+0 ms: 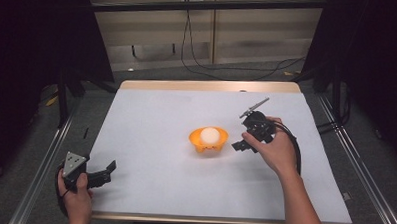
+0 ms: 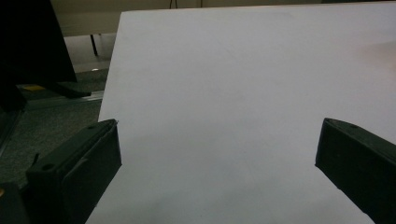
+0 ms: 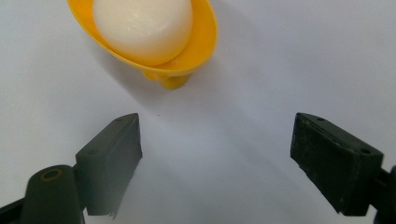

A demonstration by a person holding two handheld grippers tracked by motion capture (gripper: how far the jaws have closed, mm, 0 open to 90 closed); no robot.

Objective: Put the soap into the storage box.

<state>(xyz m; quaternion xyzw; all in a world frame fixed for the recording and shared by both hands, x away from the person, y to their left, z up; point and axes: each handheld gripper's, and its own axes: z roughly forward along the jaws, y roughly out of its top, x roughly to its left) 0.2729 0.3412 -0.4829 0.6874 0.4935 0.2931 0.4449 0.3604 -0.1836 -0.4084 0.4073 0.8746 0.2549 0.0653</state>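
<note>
done: egg sits in yellow bowl | right gripper jaws apart, empty (just beside bowl) | left gripper wide, empty | left: 0 steps evident

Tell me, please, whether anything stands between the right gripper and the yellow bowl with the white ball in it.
Nothing visible does. The right gripper has open, empty jaws, and bare white table lies between them and the yellow bowl holding the white ball. The left gripper sits far off, near the table's front left corner.

The person's right hand holds the black 2-jaw right gripper low, jaws apart with nothing between. The left hand holds the black left gripper, jaws wide.
</note>
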